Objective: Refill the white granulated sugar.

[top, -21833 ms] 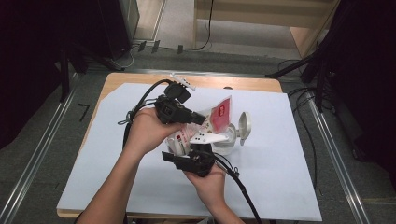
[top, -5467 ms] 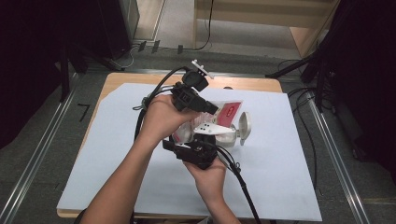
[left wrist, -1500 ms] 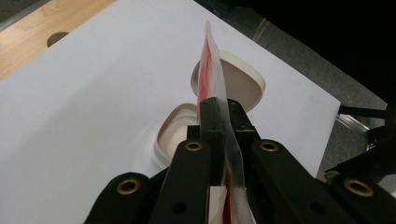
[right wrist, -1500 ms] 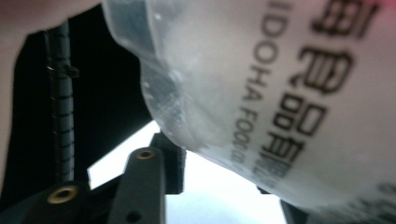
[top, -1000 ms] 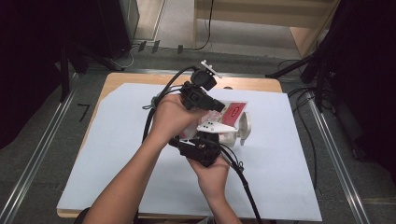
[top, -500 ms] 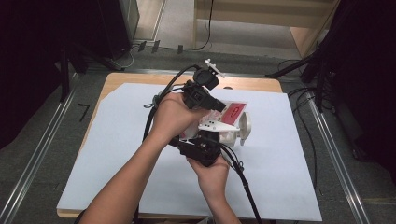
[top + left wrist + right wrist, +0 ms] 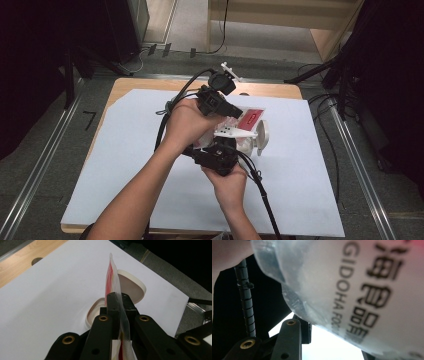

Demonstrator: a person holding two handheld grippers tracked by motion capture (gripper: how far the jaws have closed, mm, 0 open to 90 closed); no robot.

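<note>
Left gripper, its black jaws clamped on the thin red-and-white foil lid, lifts it edge-on above the open round cream plastic tub on the white table sheet. Right gripper sits low against the translucent printed food container, apparently steadying it, though whether its jaws grip cannot be told. Judged from this, the lid seems mostly peeled; full removal remains.
</note>
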